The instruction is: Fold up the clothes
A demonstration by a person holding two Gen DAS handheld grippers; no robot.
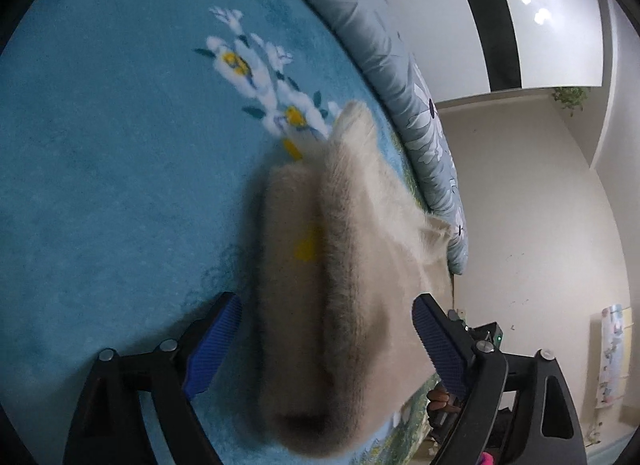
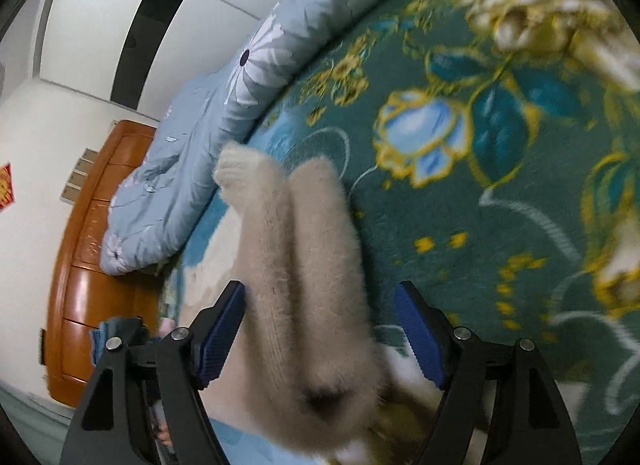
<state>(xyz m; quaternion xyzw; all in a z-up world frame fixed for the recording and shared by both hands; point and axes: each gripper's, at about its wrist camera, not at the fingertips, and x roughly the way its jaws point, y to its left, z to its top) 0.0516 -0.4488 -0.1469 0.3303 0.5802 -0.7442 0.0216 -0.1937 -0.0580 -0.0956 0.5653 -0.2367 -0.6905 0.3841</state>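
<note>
A fluffy beige knit garment (image 1: 352,205) lies in a long folded bundle on the bed, and a small yellow mark shows on it. In the left wrist view it runs straight between the blue pads (image 1: 216,345) of my left gripper (image 1: 327,298), which stands open without pressing on it. The right wrist view shows the same garment (image 2: 312,233), with a ribbed cuff at its far end, between the spread fingers of my right gripper (image 2: 321,285). That gripper is open too, with a gap on both sides. The garment's near end is blurred and hidden below both cameras.
A teal blanket with white flowers (image 1: 120,145) covers the bed, turning dark green with gold roses (image 2: 500,205) on the right. A rolled grey-blue quilt (image 2: 192,153) lies along the far side. A wooden headboard (image 2: 88,265) and white walls stand beyond.
</note>
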